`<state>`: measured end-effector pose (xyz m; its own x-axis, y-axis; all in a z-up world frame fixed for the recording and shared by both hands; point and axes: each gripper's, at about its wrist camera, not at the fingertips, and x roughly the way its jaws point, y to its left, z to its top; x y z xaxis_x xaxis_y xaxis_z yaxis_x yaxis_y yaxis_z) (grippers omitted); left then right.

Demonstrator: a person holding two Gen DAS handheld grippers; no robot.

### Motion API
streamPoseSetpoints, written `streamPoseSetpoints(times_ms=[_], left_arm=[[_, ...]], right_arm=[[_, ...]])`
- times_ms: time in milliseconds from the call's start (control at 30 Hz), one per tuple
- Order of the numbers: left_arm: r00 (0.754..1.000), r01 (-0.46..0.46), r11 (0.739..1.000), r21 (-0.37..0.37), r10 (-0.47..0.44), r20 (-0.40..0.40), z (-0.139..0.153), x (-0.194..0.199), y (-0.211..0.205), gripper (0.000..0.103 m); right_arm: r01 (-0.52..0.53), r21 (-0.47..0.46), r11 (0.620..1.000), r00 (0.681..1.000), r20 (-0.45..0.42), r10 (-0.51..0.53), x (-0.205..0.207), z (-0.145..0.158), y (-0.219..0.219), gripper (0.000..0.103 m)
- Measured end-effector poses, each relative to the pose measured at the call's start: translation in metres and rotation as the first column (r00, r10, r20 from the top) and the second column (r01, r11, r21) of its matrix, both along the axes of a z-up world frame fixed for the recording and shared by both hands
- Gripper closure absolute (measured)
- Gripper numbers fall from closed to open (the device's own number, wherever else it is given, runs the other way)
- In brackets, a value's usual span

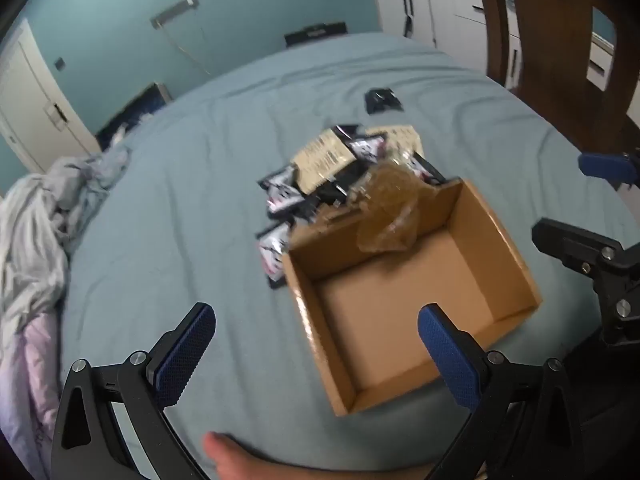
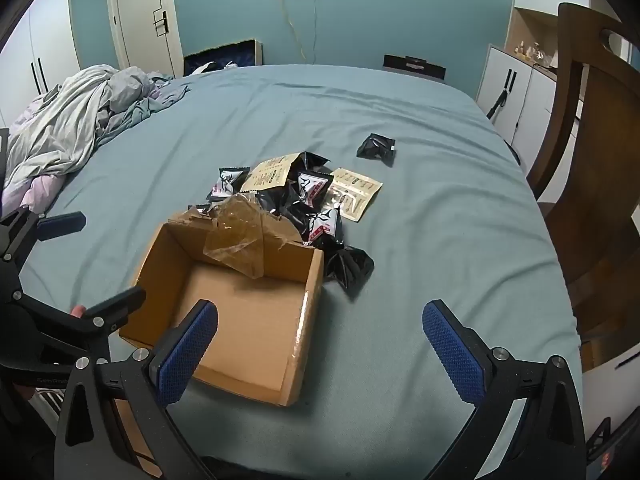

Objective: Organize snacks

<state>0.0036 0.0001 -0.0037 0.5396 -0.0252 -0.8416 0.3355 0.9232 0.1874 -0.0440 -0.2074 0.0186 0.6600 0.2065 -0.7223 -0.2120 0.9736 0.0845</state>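
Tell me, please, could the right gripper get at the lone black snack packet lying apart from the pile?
Probably yes: the right gripper has its jaws open and empty, and the lone black snack packet lies on bare blue bedsheet with nothing covering it.

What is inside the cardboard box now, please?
The cardboard box holds no snacks. Crumpled clear plastic hangs over its far wall; the corner beneath it is hidden.

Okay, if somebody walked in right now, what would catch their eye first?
Probably the open cardboard box on the blue-green bed sheet, empty apart from crumpled clear plastic draped over its far wall. Just behind it lies a heap of black snack packets, with one stray packet farther back.
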Motion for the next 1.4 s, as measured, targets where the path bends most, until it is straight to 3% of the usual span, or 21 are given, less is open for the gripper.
streamPoseSetpoints(times_ms=[33,167,400,867,1400], left_arm=[[1.000,-0.002,0.999,-0.038,0.002,-0.007,-0.006,0.000,0.006,0.000],[1.000,-0.013,0.999,-0.037,0.013,-0.002,-0.002,-0.003,0.010,0.000],[0.999,-0.020,0.995,-0.102,0.017,-0.031,-0.005,0.000,0.011,0.000],[0.998,-0.031,0.999,-0.020,0.032,0.058,0.003,-0.004,0.005,0.000],[0.998,-0.034,0.999,-0.030,0.036,0.044,0.003,-0.003,0.008,0.000]], right_arm=[[0.001,0.001,1.000,1.000,0.001,-0.001,0.000,0.001,0.000,0.000],[-0.003,-0.005,1.000,1.000,0.001,0.003,0.000,0.003,0.000,0.000],[-0.003,-0.002,1.000,1.000,0.001,0.003,-0.001,-0.004,0.003,0.000],[-0.005,-0.017,1.000,1.000,-0.010,0.005,0.000,-0.002,0.005,0.000],[-0.015,-0.036,0.999,1.000,-0.015,0.014,0.000,-0.003,0.010,0.000]])
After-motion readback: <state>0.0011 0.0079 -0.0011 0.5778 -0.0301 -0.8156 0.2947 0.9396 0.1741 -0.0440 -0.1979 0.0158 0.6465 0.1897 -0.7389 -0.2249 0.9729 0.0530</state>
